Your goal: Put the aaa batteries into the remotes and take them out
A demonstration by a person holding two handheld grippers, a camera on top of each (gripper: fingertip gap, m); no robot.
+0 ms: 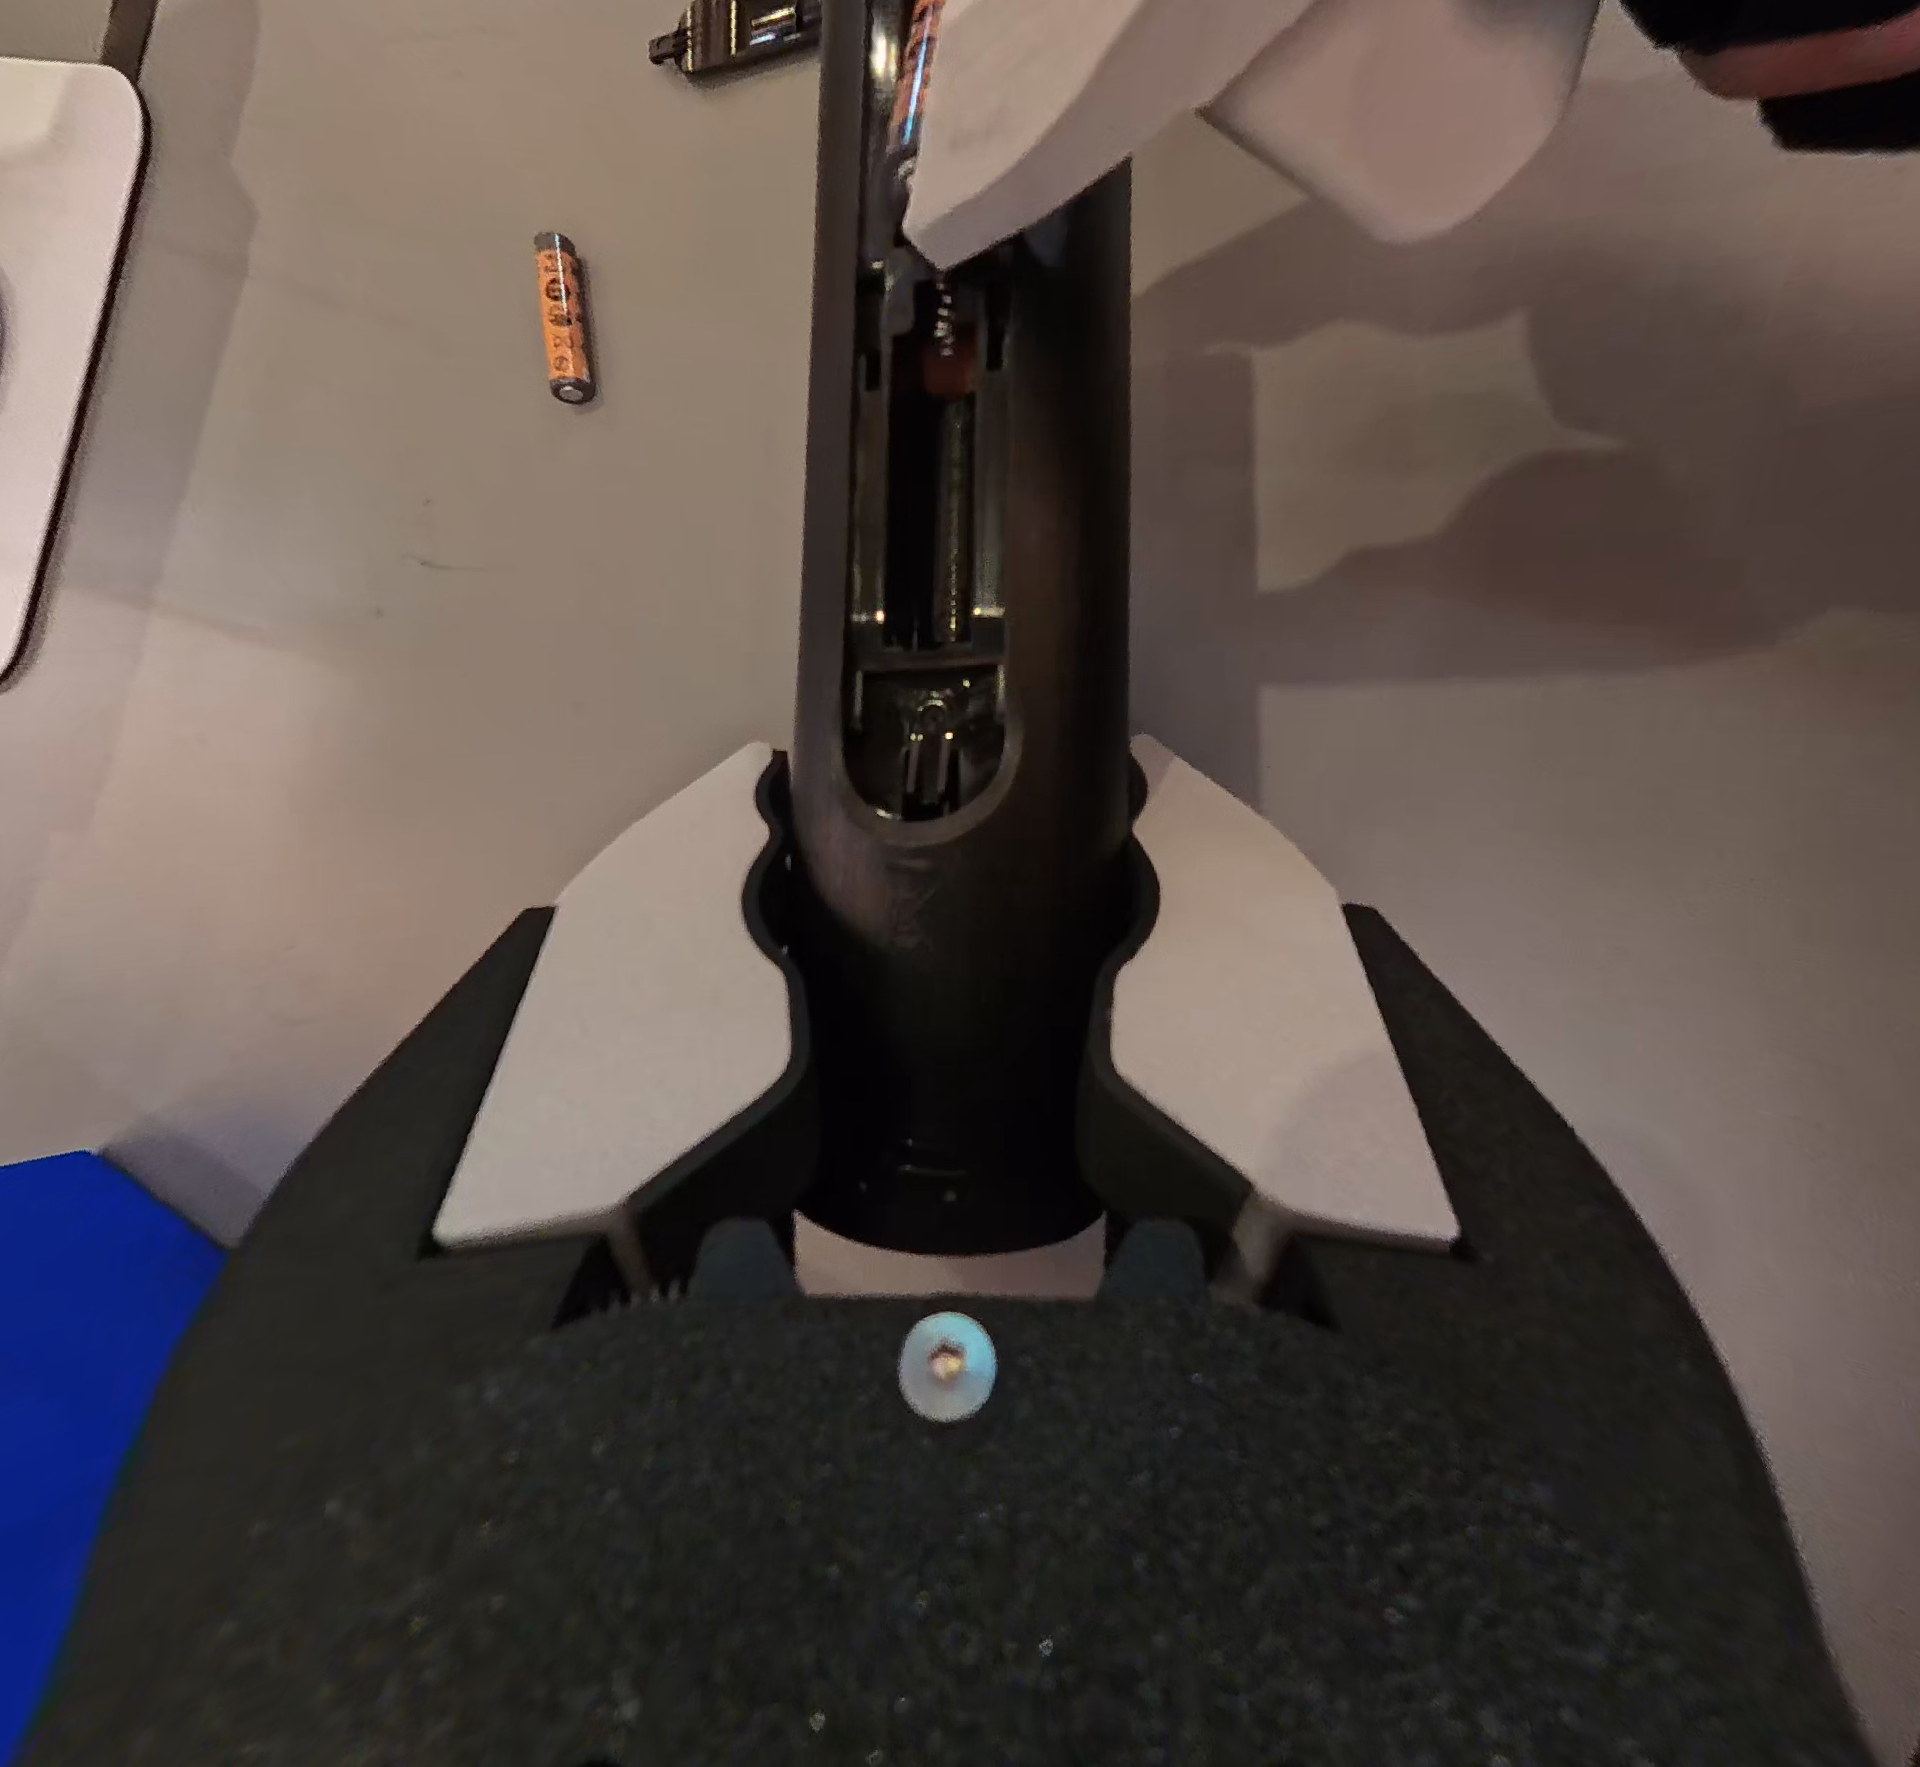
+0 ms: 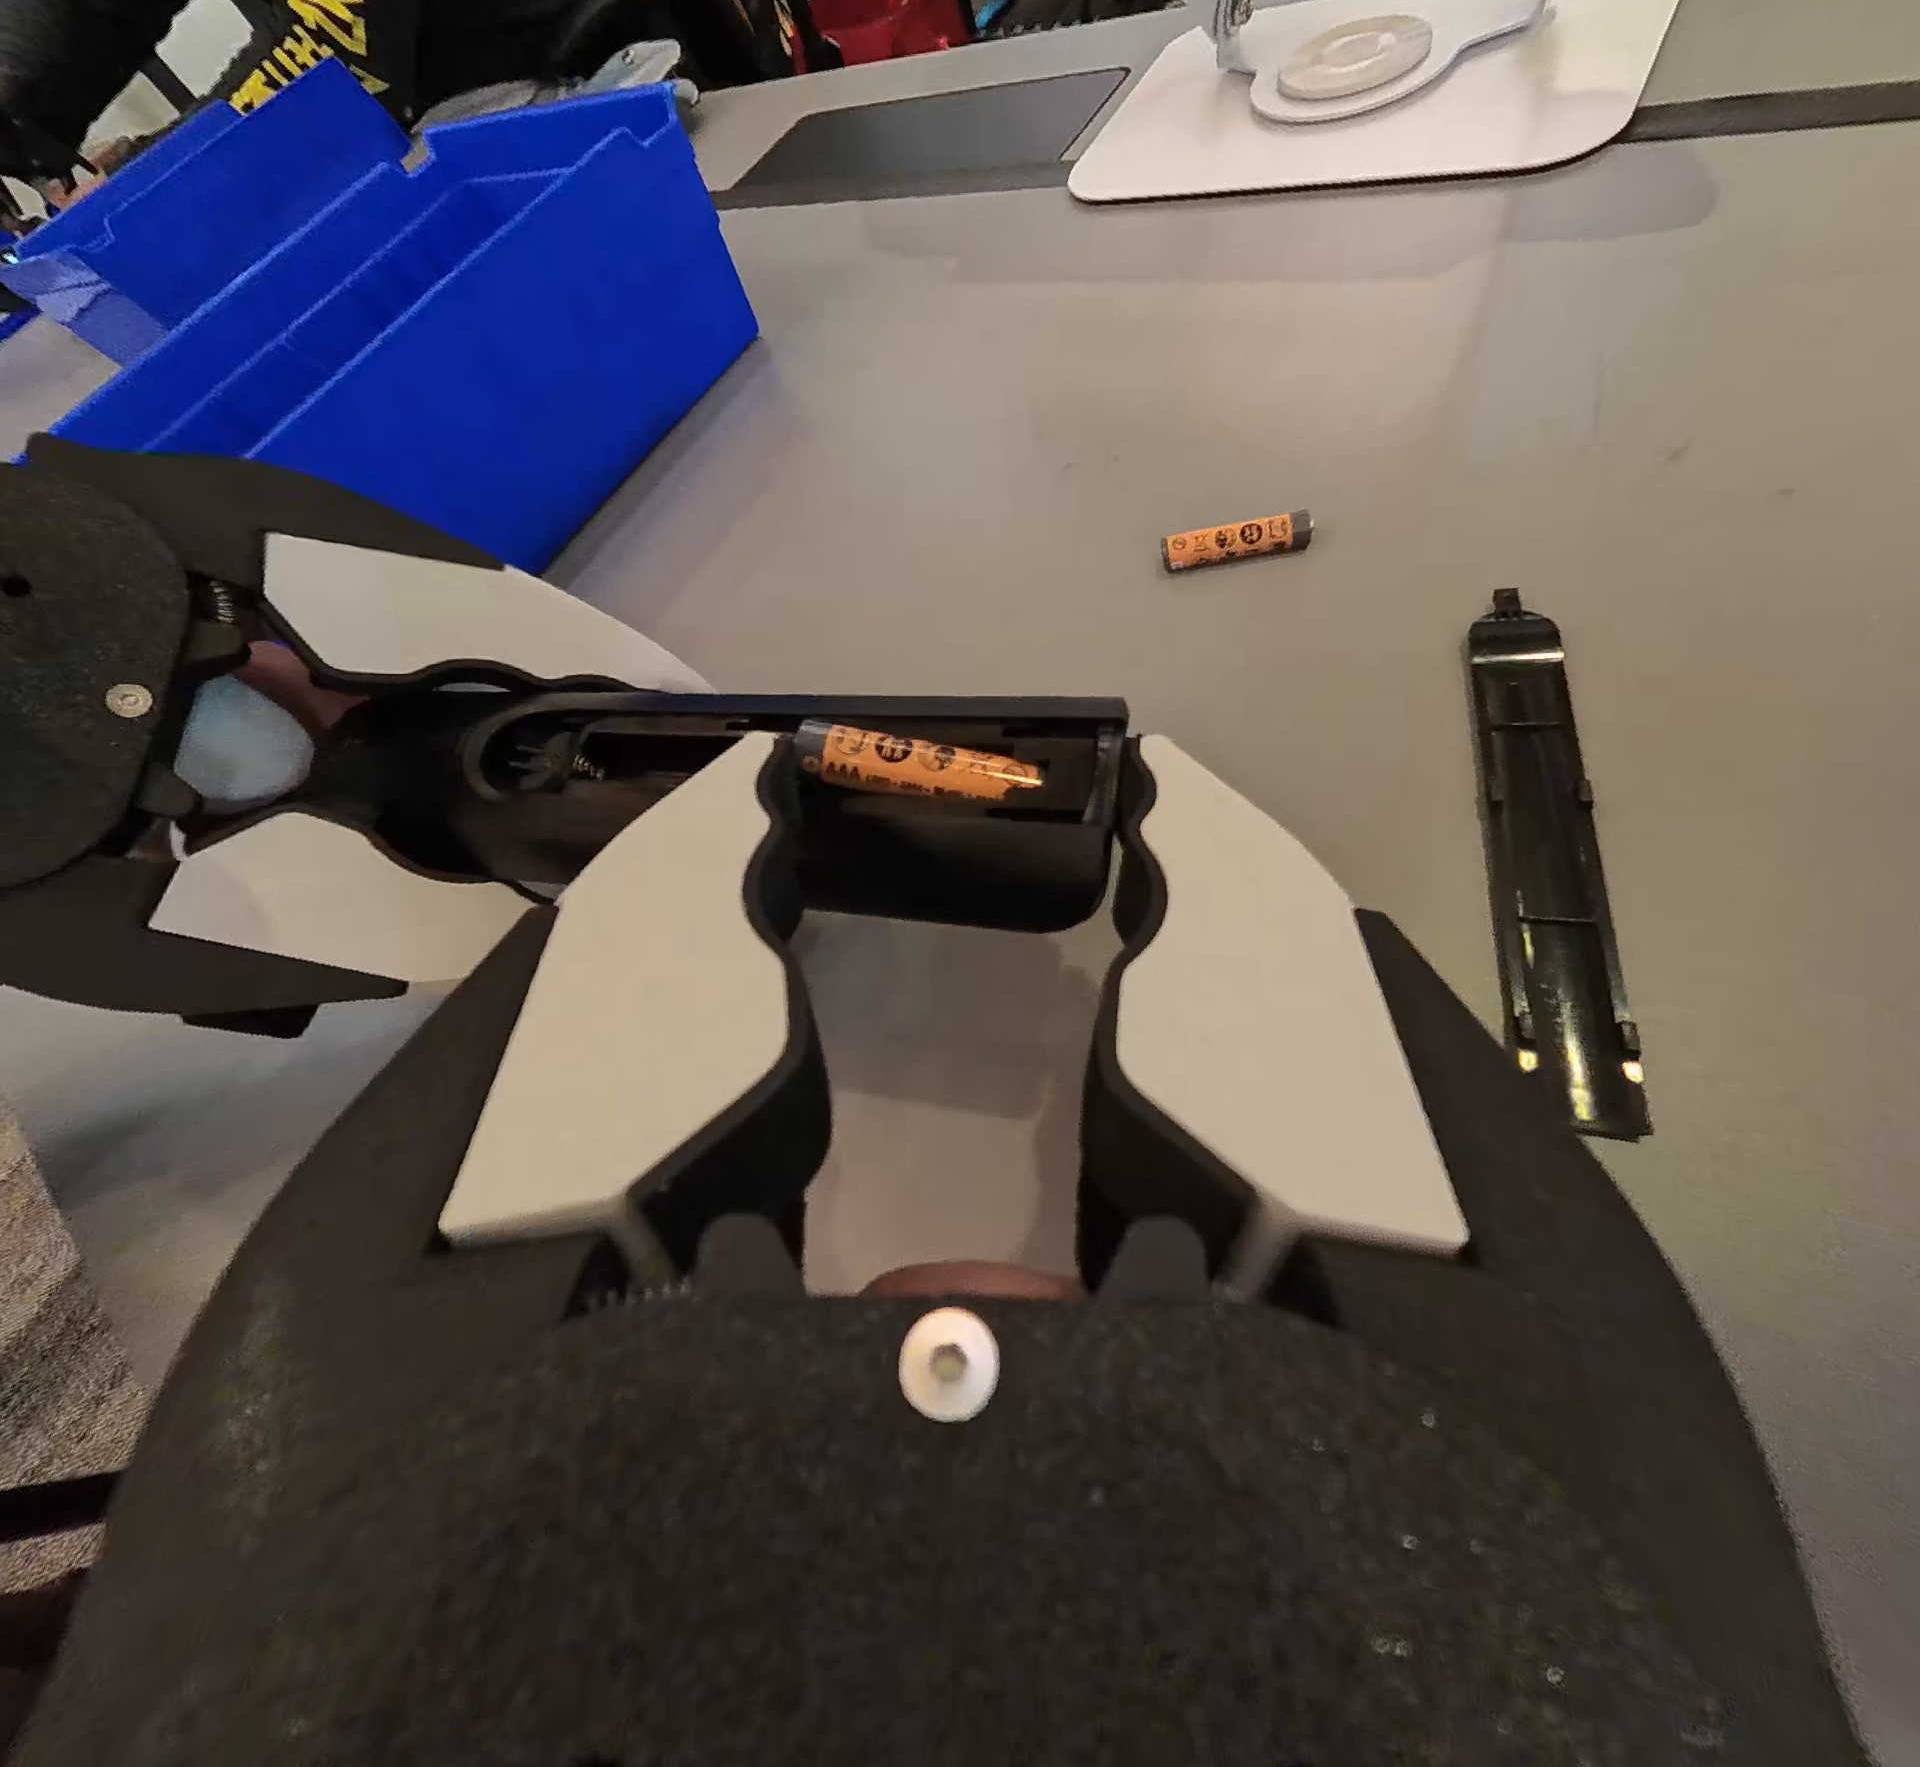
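The remote (image 1: pixel 961 491) has its far end cut off in the left wrist view. The left hand-held gripper (image 1: pixel 956 782) clenches its near end. The right hand-held gripper (image 2: pixel 951 761) is released, fingers straddling the open compartment where one battery (image 2: pixel 920 761) sits. A second battery (image 2: pixel 1236 540) and the cover (image 2: pixel 1553 870) lie on the desk (image 2: pixel 1039 418).

Workshop or lab — blue bins (image 2: pixel 416 304) on a grey worktable (image 2: pixel 1039 387).
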